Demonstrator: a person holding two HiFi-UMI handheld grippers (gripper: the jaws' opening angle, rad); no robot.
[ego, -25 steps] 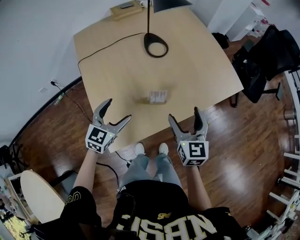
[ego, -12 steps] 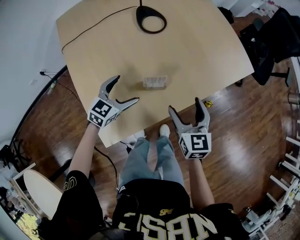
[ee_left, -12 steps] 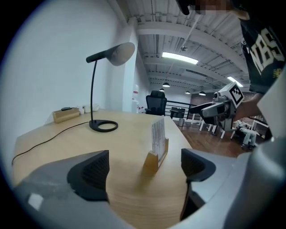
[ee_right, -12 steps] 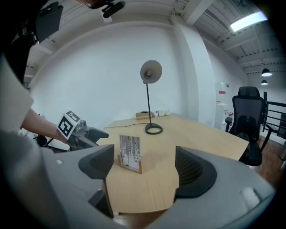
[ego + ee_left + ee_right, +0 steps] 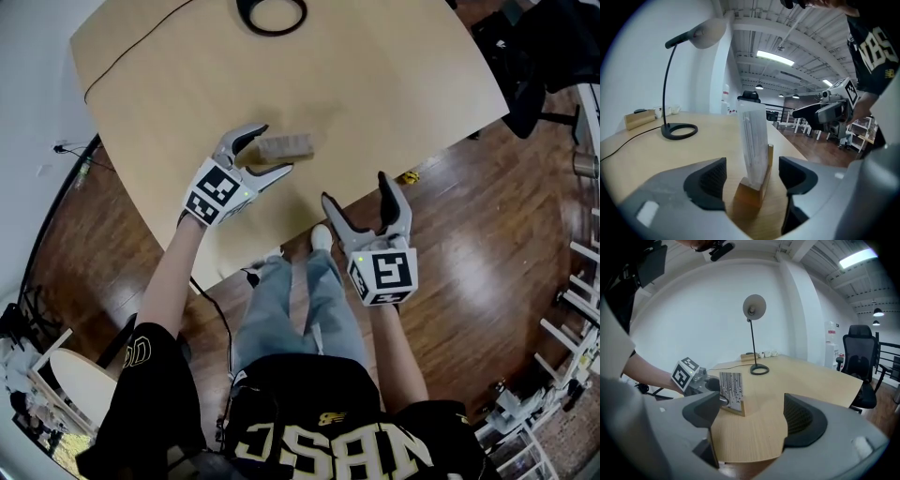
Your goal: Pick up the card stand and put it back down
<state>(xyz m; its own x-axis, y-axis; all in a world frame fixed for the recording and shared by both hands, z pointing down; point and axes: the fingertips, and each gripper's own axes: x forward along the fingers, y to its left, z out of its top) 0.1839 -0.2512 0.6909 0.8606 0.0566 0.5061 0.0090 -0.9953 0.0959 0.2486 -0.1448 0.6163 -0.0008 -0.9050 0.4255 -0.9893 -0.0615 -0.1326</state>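
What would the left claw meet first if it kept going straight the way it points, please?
The small wooden card stand with its upright card: it already stands inside the closing left claw, apparently untouched.

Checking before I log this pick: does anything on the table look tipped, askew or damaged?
Nothing stands out. The card stand sits upright on the table between the left gripper's closing jaws, not yet gripped. The lamp base lies flat.
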